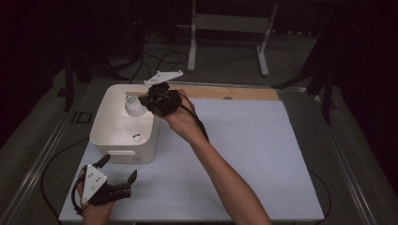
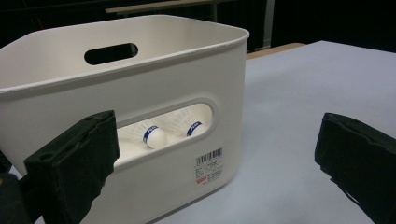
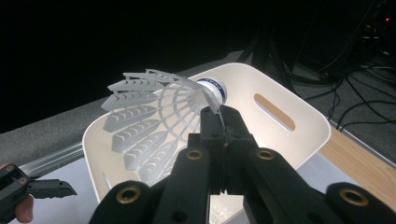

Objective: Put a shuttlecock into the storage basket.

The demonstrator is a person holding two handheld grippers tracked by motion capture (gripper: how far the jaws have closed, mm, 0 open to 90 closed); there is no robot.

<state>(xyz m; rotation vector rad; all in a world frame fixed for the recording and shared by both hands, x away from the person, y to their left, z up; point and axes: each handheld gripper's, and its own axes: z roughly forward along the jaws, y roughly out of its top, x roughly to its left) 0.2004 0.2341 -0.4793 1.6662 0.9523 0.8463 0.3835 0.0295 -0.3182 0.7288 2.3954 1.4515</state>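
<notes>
Right tongs (image 3: 219, 112): jaws closed together, pinching the skirt of a white shuttlecock (image 3: 154, 121) just behind its cork.
Right tongs, position: held above the far part of the white bin (image 1: 101, 122), seen in the high view at (image 1: 149, 99); the hand comes in from the near right.
Shuttlecock, held: skirt fans out to the left of the jaws in the right gripper view; the cork with its blue band points away from the camera. In the high view it hangs just left of the jaws, over the open bin (image 1: 134, 107).
Left tongs (image 2: 215, 154): jaws spread wide, nothing between the pads.
Left tongs, position: low at the near left corner of the table (image 1: 244, 154), just in front of the bin, seen in the high view at (image 1: 119, 168).
Bin: straight ahead of the left tongs; its near wall has a slot handle and a barcode sticker (image 2: 208, 165).
Bin contents: two shuttlecocks (image 2: 154, 135) with blue-banded corks lie inside, visible through the slot.
Table: pale sheet under both tongs; a wooden strip (image 1: 234, 93) runs along the far edge.
</notes>
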